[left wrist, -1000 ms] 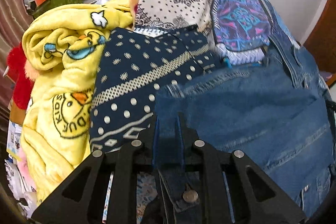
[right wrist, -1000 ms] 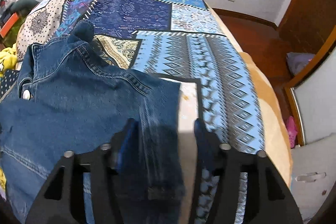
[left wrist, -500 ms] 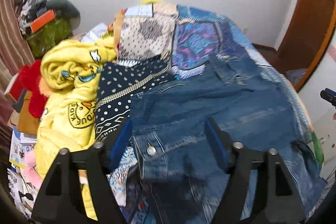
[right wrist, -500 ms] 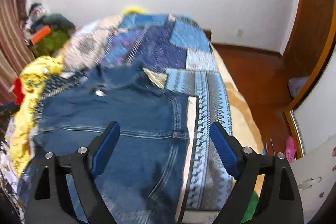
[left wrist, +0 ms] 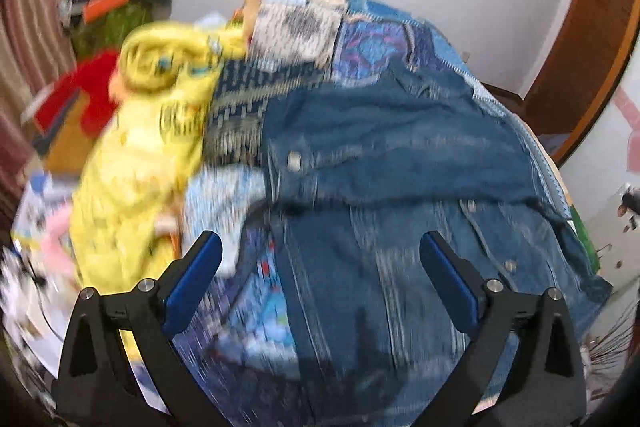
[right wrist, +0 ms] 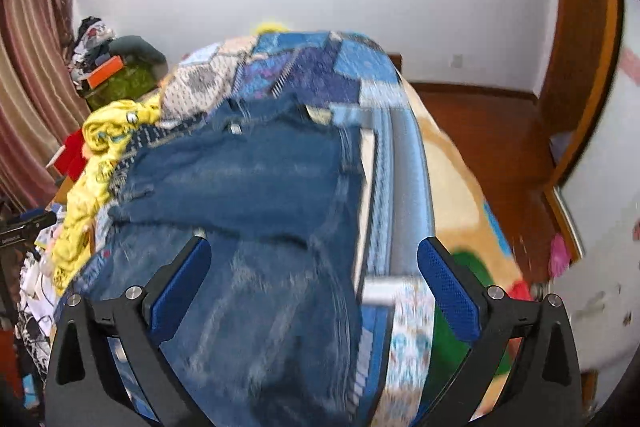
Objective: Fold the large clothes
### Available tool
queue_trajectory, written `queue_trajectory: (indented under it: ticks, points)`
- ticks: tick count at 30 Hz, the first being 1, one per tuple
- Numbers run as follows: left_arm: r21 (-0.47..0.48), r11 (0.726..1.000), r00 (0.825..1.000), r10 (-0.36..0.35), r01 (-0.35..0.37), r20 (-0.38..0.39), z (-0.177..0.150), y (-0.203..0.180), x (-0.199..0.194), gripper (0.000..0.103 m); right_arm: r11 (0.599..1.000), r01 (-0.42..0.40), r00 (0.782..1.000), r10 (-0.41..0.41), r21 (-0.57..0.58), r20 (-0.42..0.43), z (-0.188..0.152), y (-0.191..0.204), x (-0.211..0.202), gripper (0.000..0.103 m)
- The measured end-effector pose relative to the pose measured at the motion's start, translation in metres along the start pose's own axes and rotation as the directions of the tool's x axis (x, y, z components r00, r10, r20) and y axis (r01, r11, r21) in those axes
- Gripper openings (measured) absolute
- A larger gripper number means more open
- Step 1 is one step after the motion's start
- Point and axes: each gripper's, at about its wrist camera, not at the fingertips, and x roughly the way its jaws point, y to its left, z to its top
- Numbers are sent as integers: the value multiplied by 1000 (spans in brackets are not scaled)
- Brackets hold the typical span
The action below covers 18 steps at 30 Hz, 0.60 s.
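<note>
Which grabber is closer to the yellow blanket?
Left. The left gripper, jaws opening and empty, hangs right beside the yellow blanket. The right gripper, also opening, is above the denim jacket, farther away.

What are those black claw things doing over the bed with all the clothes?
A person holds a claw in each hand and is folding a denim jacket on the patchwork bedspread. The jacket's top half lies folded over its lower half. The left gripper and the right gripper hover above it with their jaws opening and nothing pinched between them. A yellow blanket lies heaped beside the jacket.
</note>
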Motion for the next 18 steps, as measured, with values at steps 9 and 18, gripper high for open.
queue_trajectory:
  ticks: [9, 18]
  points:
    - [-179, 980, 980, -114, 84, -165, -85, 14, 23, 100, 991, 3, 992, 13, 133, -124, -72, -23, 3, 103]
    - [-292, 952, 971, -146, 86, -191, -133, 17, 32, 81, 977, -55, 980, 92, 206, -176, -104, -25, 8, 102]
